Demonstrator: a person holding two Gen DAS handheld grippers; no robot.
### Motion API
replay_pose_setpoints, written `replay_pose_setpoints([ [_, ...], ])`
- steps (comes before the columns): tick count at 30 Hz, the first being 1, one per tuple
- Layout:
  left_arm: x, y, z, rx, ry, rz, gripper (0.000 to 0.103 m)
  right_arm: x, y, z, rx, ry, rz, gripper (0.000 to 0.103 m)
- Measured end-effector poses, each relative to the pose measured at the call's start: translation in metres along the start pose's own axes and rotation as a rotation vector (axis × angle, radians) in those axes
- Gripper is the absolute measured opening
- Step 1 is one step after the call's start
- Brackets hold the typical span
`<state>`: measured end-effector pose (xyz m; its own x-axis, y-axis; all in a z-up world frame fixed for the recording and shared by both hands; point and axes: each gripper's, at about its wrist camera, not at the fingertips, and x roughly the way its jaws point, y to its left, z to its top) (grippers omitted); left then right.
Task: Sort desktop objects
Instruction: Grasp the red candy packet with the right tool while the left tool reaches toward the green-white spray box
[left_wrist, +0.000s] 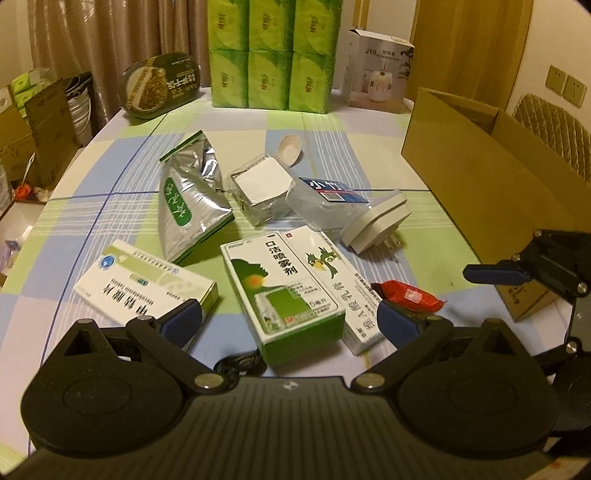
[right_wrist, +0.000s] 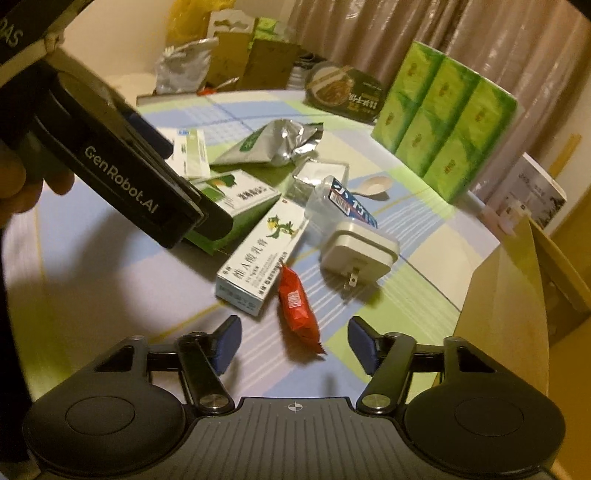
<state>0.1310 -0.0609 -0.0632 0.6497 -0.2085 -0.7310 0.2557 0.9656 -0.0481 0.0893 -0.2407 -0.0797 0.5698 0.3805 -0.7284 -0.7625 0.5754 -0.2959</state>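
Red foil snack packet (right_wrist: 298, 309), crimped at both ends with a white label, lies on the checked tablecloth (right_wrist: 406, 295) touching the long white ointment box (right_wrist: 264, 254). Right gripper (right_wrist: 294, 345) and left gripper (left_wrist: 290, 319) both gape wide, empty.

On the checked tablecloth lies a loose cluster of small objects. A green-and-white spray medicine box (left_wrist: 286, 288) lies flat at the front, touching a long white ointment box (right_wrist: 264, 254) with a green dragon picture. A red snack packet (right_wrist: 298, 308) lies just beside that long box. A white wall plug adapter (left_wrist: 376, 221) rests with its prongs pointing to the front. Behind it lies a clear plastic box with a blue label (left_wrist: 328, 195), beside a foil-wrapped white block (left_wrist: 260, 188). A crumpled silver pouch (left_wrist: 190, 199) leans at the left, near a flat white tablet box (left_wrist: 144, 282). A small white spoon (left_wrist: 290, 147) lies at the back.
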Motion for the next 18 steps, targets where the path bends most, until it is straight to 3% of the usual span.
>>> replay_pose_setpoints([
  [9,0.025,0.0,0.002,0.026,0.016,0.033,0.088,0.031,-0.003,0.005,-0.071,0.017,-0.007,0.04],
  [15,0.032,0.001,-0.001,0.036,0.013,0.043,0.082,0.043,-0.007,0.005,-0.048,0.032,-0.006,0.029],
  [18,0.032,0.001,-0.001,0.039,0.006,0.047,0.067,0.043,-0.005,0.004,-0.036,0.034,-0.002,0.018],
])
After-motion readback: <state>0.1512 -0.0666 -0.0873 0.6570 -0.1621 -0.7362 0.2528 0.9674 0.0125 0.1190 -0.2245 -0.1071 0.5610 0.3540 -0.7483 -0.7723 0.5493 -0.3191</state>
